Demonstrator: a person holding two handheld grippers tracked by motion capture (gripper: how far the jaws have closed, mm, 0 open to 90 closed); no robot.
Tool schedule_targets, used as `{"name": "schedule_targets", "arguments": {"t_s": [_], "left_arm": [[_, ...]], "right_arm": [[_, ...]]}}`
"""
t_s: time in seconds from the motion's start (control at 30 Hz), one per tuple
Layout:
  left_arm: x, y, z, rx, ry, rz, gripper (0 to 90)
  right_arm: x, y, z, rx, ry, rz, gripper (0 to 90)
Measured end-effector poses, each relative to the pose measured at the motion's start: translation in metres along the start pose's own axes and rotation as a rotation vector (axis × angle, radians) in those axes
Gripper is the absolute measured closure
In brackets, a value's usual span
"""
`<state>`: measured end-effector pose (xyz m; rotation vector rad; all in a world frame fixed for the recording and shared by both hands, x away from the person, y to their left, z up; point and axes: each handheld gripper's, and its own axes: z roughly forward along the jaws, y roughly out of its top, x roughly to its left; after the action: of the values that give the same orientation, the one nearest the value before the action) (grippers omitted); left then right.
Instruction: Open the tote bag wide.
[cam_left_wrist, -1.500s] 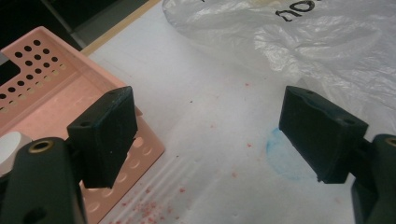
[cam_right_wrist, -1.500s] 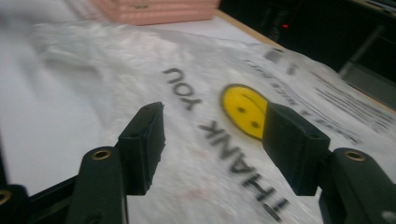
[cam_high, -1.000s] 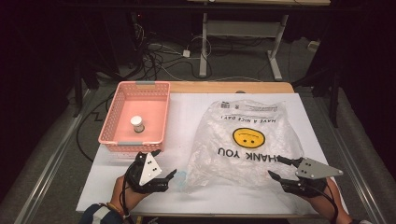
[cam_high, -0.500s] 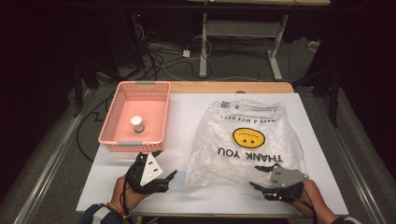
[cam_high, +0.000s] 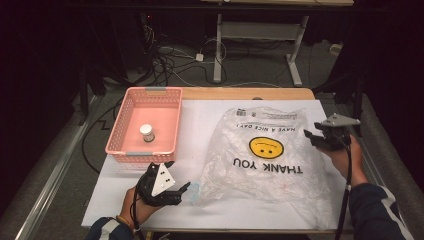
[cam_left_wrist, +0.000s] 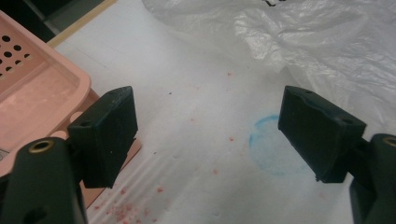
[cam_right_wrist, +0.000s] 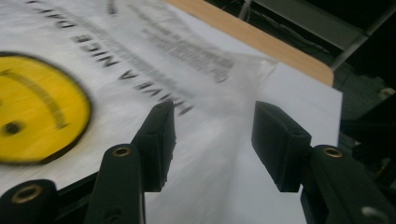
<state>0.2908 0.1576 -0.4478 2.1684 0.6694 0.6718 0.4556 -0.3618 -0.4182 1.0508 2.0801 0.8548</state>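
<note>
A clear plastic bag (cam_high: 270, 150) with a yellow smiley and "THANK YOU" print lies flat on the white table cover (cam_high: 200, 125). My left gripper (cam_high: 179, 189) rests open near the bag's front left corner. In the left gripper view, the left gripper (cam_left_wrist: 208, 135) has wide jaws over bare cover and a blue ring mark, and the bag (cam_left_wrist: 303, 42) lies just beyond. My right gripper (cam_high: 311, 137) hovers at the bag's right edge. In the right gripper view, the right gripper (cam_right_wrist: 212, 140) is open over the bag (cam_right_wrist: 93, 70). Its jaws have just been closing with nothing gripped between them.
A pink basket (cam_high: 117, 145) stands at the left and holds a small white bottle (cam_high: 147, 132). Its corner (cam_left_wrist: 42, 88) sits just beside my left jaw. The table's wooden back edge (cam_high: 240, 93) runs behind the bag. Cables and desk legs lie on the floor beyond.
My right gripper has moved from the bag's front right area back and to the right, to the bag's right edge. The left gripper has stayed put.
</note>
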Motion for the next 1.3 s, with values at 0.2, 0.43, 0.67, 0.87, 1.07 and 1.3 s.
{"name": "schedule_targets", "arguments": {"t_s": [0.2, 0.43, 0.67, 0.87, 1.07, 1.3], "left_arm": [[0.001, 0.0, -0.001, -0.008, -0.006, 0.012, 19.1], [0.007, -0.003, -0.001, -0.013, -0.022, 0.008, 19.2], [0.006, -0.005, 0.0, -0.004, -0.04, 0.025, 19.3], [0.005, -0.004, -0.001, -0.007, -0.032, 0.03, 19.8], [0.007, -0.005, -0.002, -0.01, -0.029, 0.022, 20.0], [0.008, -0.006, -0.001, -0.011, -0.032, 0.018, 20.0]], "right_arm": [[-0.027, 0.028, 0.039, 0.05, -0.012, 0.069, 48.1], [-0.036, 0.04, 0.074, 0.103, 0.009, 0.07, 46.2], [-0.025, 0.04, 0.095, 0.162, 0.104, 0.041, 80.3], [-0.002, 0.055, 0.098, 0.141, 0.121, -0.057, 90.0], [-0.001, 0.064, 0.1, 0.125, 0.035, -0.04, 90.0], [-0.028, 0.054, 0.094, 0.155, -0.14, 0.072, 90.0]]}}
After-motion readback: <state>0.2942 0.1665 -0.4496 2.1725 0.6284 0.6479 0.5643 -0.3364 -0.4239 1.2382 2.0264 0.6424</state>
